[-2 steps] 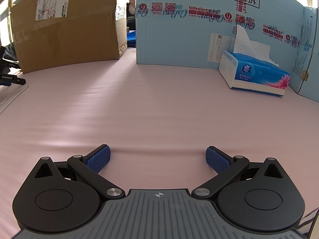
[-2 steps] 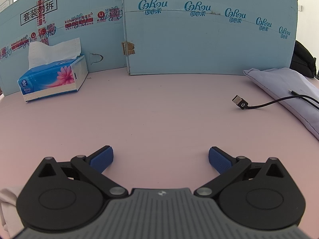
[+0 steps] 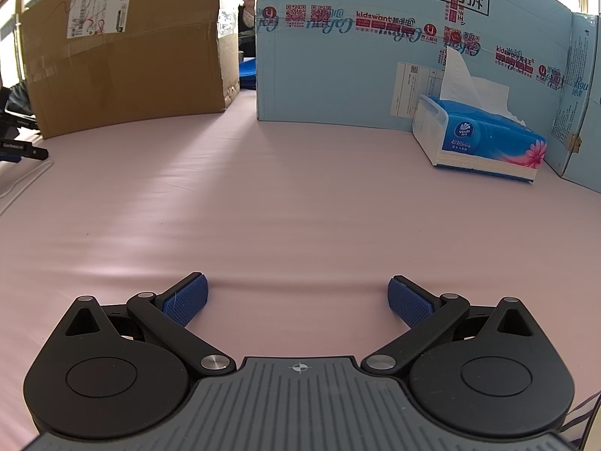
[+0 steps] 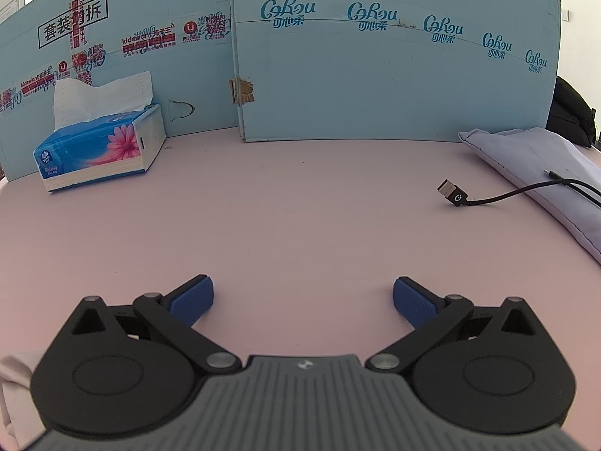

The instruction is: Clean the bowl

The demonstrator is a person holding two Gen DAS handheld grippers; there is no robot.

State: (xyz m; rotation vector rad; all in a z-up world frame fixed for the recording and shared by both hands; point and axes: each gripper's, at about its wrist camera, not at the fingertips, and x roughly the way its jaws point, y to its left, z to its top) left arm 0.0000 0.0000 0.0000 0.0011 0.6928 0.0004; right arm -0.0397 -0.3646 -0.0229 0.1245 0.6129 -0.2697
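Two grippers: left gripper and right gripper both spread wide, holding nothing.
Bowl: not in either view; its place cannot be told.
Tissue box: near the blue cardboard wall.
Handling: probably stiff and slippery; better to pinch the rim.

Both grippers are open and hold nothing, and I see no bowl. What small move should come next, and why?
Probably the right gripper should move toward the tissue box and pinch the white tissue standing out of its top. Both it and the left gripper are open and empty above the pink table, no bowl shows in either view, and a tissue is the only visible wiping material.
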